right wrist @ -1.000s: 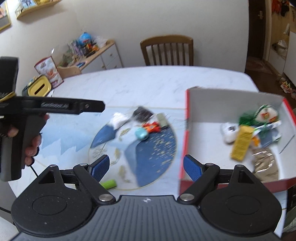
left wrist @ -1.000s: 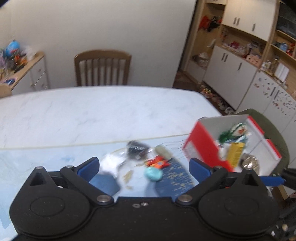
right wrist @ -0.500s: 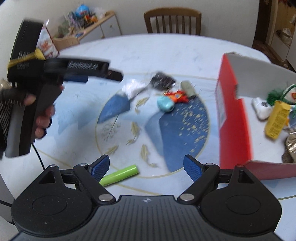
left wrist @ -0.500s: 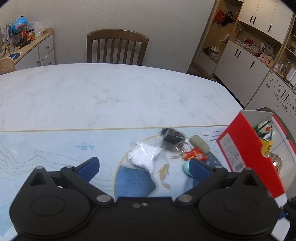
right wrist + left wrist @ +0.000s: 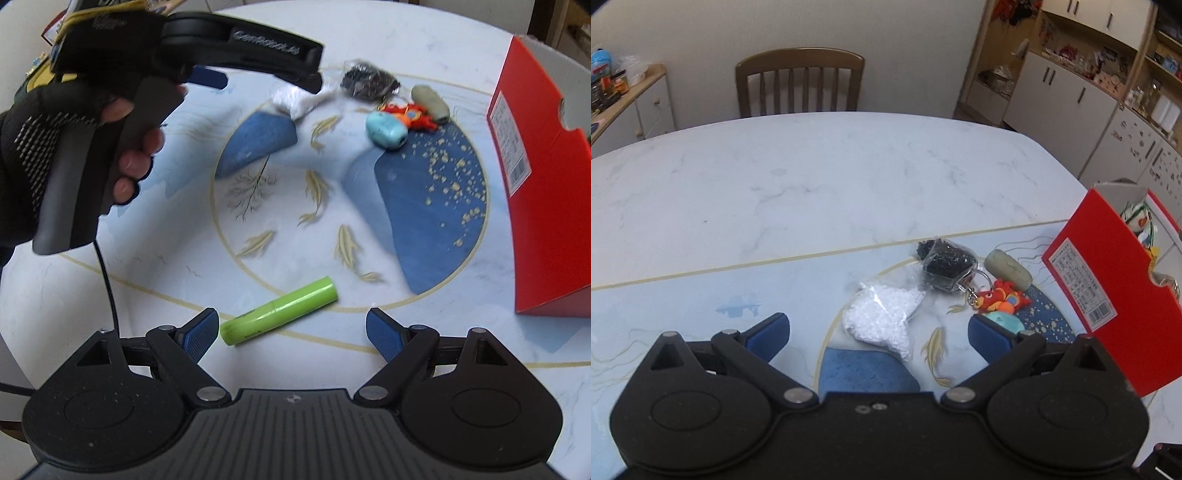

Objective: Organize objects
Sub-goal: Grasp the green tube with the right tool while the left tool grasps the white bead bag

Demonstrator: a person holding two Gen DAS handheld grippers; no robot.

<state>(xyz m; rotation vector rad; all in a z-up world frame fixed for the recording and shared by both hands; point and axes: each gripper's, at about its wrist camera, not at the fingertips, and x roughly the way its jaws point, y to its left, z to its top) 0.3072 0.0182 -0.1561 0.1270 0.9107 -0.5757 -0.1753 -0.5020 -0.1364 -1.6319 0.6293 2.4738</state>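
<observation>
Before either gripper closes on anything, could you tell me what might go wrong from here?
1. The green tube lies on its side, slanted across the open right gripper; closing could roll it away.
2. The white bead bag ahead of the open left gripper is soft and could slip out.
3. The keychain touches the black bead bag; lifting one might drag the other.

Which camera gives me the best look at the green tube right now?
The right wrist view: the green tube lies whole and unobstructed on the mat, just ahead of the open right gripper. The left wrist view does not show it at all.
</observation>
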